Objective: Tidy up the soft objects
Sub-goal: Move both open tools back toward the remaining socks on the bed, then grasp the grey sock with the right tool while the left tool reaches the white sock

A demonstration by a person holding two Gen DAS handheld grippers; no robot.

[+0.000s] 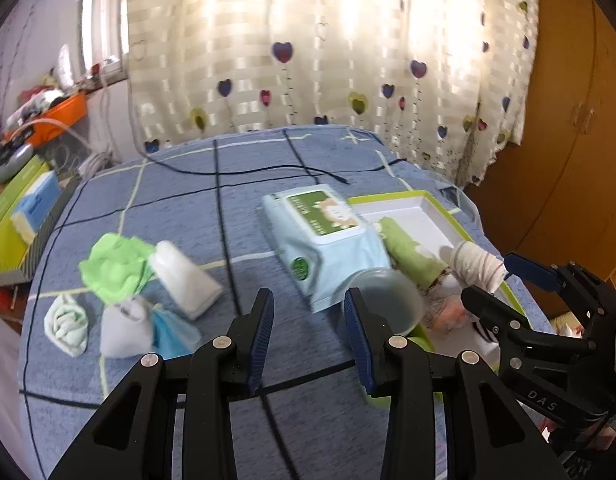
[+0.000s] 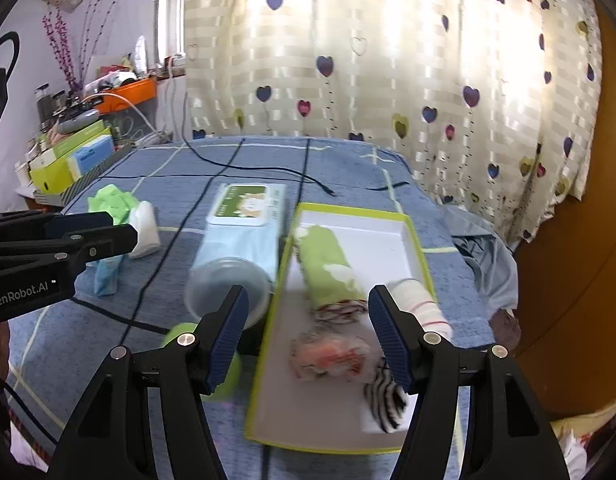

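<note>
both claws wide and empty: right gripper (image 2: 308, 338) hovers over the green-rimmed tray (image 2: 349, 210) where rolled socks sit packed side by side, left gripper (image 1: 309, 340) faces the unsorted pile of rolled cloths (image 1: 120, 300) further left, wet-wipes pack (image 1: 321, 236) between.

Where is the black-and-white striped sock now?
In the right wrist view, the striped sock lies in the tray's near right corner, beside the orange patterned roll.
</note>
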